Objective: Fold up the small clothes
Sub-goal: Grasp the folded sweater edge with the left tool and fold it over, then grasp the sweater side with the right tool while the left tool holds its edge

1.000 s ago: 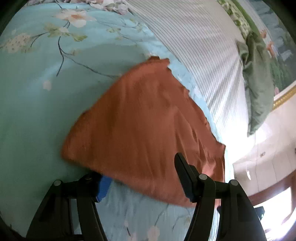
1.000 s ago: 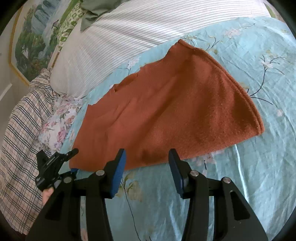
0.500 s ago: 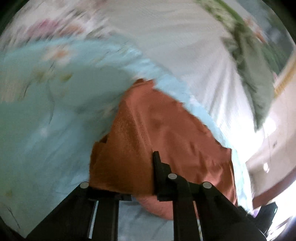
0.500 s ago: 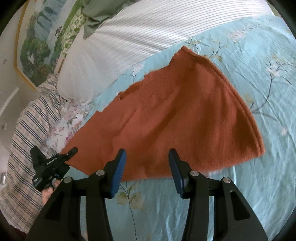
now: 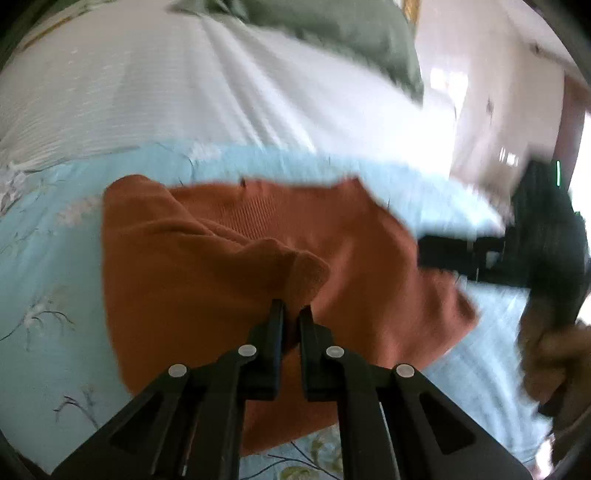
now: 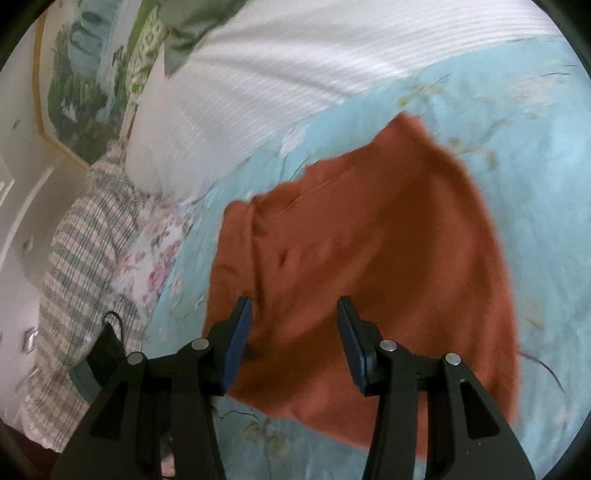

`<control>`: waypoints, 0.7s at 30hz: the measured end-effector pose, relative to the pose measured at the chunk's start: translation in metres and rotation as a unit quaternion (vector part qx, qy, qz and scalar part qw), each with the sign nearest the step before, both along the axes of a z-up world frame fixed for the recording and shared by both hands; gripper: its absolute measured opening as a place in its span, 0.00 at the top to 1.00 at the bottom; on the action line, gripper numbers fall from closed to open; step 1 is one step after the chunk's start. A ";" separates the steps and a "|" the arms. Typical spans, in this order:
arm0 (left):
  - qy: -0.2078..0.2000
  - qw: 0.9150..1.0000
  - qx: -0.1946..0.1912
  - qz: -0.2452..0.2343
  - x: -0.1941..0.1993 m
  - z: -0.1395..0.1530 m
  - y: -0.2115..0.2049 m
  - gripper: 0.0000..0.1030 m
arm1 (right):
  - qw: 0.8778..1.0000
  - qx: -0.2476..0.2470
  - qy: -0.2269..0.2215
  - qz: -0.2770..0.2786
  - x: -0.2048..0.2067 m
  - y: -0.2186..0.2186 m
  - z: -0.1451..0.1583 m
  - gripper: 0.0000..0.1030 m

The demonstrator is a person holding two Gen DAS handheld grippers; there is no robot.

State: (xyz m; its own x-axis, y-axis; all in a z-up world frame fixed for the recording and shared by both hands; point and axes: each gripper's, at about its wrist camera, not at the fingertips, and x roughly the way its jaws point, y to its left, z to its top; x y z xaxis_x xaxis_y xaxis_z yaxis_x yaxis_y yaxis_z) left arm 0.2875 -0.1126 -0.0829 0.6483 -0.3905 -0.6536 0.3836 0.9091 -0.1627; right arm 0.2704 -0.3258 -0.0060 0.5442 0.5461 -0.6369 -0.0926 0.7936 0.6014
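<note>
A rust-orange knit garment (image 5: pixel 207 273) lies on the light blue floral bedspread (image 5: pixel 44 266). My left gripper (image 5: pixel 291 314) is shut on a corner of the garment and holds that corner lifted and folded over the rest of the cloth. In the right wrist view the garment (image 6: pixel 388 266) lies spread on the bedspread (image 6: pixel 528 122), with its left edge doubled over. My right gripper (image 6: pixel 295 314) is open and empty, hovering over the garment's near edge. It shows blurred at the right of the left wrist view (image 5: pixel 517 254).
A white striped pillow (image 6: pixel 295 74) lies behind the garment. A plaid blanket (image 6: pixel 81 258) and floral cloth (image 6: pixel 155 254) lie at the left. A green pillow (image 5: pixel 332 33) and a framed painting (image 6: pixel 85 81) are at the back.
My left gripper closed on a corner of the garment and carried it over the cloth, making a fold. My right gripper stayed open and moved forward over the garment.
</note>
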 end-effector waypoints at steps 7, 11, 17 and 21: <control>0.002 1.000 -0.017 -0.013 -0.004 -0.009 0.014 0.96 | 0.991 0.030 0.066 0.116 0.085 0.061 -0.038 0.28; -0.012 0.999 -0.033 -0.022 -0.012 0.001 0.023 0.96 | 0.983 0.031 0.090 0.159 0.121 0.101 -0.053 0.28; -0.012 0.999 -0.030 -0.031 -0.016 0.000 0.025 0.96 | 0.977 -0.013 0.088 0.191 0.152 0.149 -0.054 0.81; -0.015 0.999 -0.038 -0.035 -0.017 0.010 0.026 0.97 | 0.982 -0.021 0.043 0.181 0.135 0.129 -0.018 0.85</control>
